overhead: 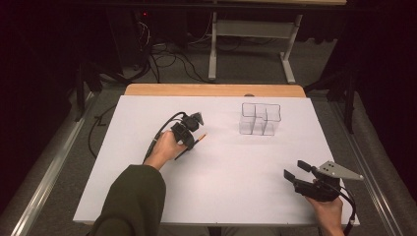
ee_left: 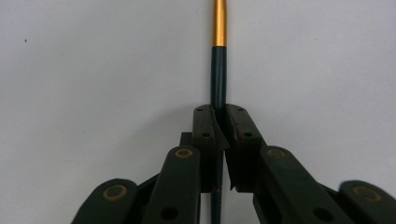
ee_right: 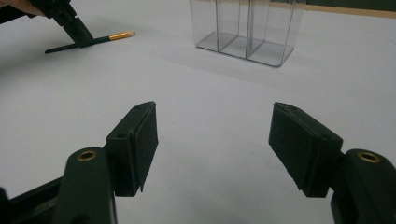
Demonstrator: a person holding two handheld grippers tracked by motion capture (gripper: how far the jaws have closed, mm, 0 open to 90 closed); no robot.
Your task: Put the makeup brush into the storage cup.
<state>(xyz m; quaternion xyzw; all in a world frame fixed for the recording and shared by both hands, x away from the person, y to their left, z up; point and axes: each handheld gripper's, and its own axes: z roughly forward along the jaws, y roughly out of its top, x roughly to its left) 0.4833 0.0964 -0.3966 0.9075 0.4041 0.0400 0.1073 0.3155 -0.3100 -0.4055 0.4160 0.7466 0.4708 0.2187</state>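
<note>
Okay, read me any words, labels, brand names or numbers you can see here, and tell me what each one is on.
None can be read.
The pencil held in the left gripper: dark shaft and gold band, no print visible.
The clear organizer: bare walls, no label.
The right gripper: plain black pads, no marking.
The white table: blank.

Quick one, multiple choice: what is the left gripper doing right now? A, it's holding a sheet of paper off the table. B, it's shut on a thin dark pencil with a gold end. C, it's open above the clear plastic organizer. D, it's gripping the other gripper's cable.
B: in the left gripper view the left gripper has its jaws pressed on the thin dark pencil, whose gold end points away, far from the clear organizer.
</note>
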